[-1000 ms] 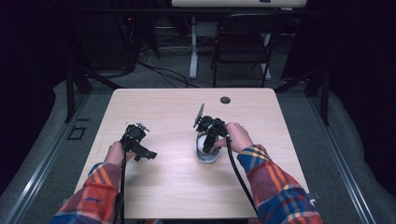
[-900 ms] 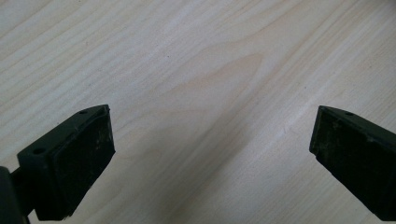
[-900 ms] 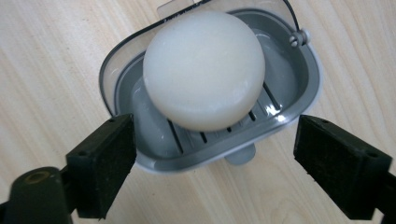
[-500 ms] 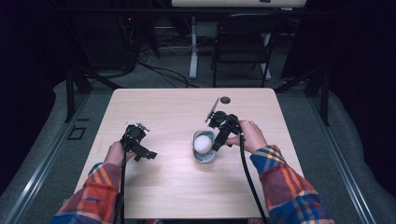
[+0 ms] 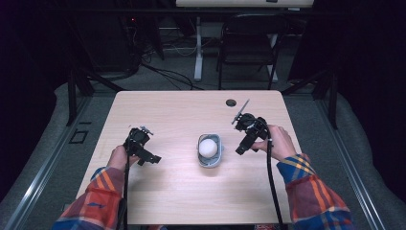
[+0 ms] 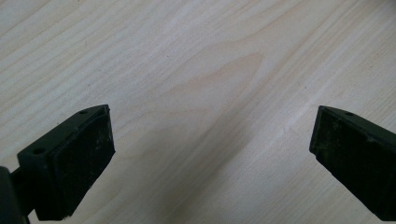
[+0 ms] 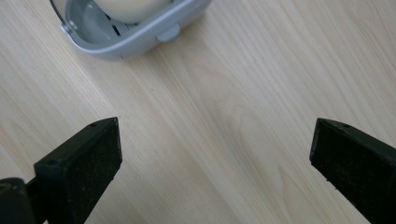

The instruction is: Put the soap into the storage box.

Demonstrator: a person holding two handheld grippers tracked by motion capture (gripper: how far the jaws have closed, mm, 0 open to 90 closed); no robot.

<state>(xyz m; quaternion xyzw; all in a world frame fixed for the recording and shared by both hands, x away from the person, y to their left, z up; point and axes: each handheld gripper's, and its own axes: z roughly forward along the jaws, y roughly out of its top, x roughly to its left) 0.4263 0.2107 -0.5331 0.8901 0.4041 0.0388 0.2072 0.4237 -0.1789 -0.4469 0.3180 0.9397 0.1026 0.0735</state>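
Pale wooden table, grey container with white ball at centre

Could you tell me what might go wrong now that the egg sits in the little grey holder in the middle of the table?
1. The egg sits loose in the shallow grey holder, so a bump might roll it out.
2. The right tool, jaws just opened with nothing between them, is close beside the holder; its cable trails nearby and could snag or nudge it.
3. The left tool is open with nothing between its jaws, so nothing steadies the holder.
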